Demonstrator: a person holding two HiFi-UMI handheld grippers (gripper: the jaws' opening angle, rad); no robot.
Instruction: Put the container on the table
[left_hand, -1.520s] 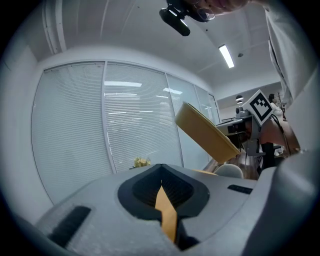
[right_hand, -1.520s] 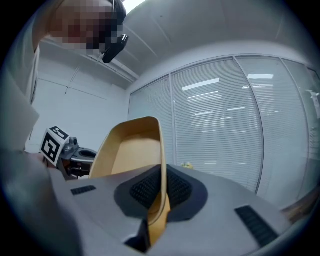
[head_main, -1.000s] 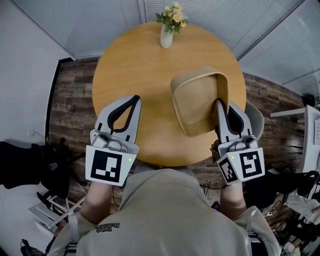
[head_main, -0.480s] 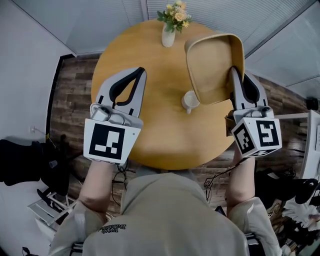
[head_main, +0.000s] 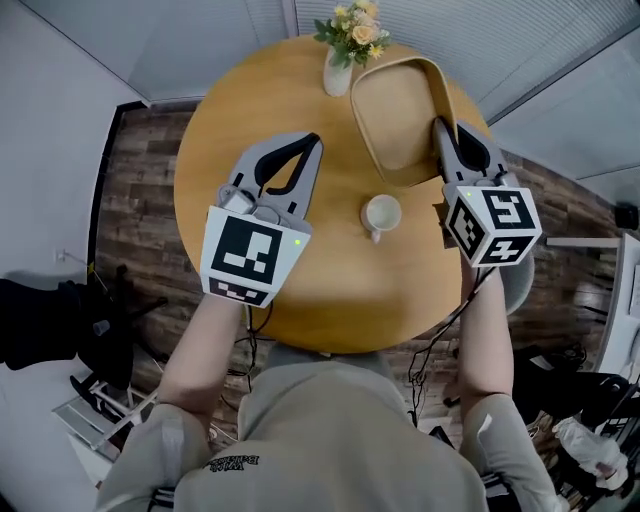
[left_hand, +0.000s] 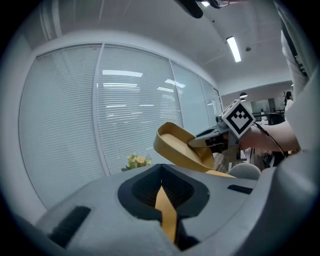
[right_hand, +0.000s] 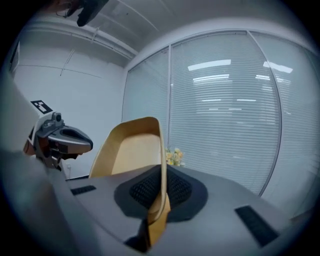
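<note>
The container (head_main: 395, 115) is a tan wooden tray with a raised rim. It hangs tilted over the far right of the round wooden table (head_main: 215, 150). My right gripper (head_main: 441, 126) is shut on its right rim, and the rim runs up between the jaws in the right gripper view (right_hand: 160, 200). In the left gripper view the container (left_hand: 175, 145) sits raised above the tabletop. My left gripper (head_main: 307, 142) hovers over the table's middle, shut, with nothing in it.
A white cup (head_main: 381, 214) stands on the table just nearer than the container. A white vase of flowers (head_main: 345, 50) stands at the far edge, close to the container's left corner. Dark plank floor and glass walls with blinds surround the table.
The right gripper has carried the container from the table's near edge to the far side by the vase, uncovering the cup. The left gripper has moved forward and to the right.
</note>
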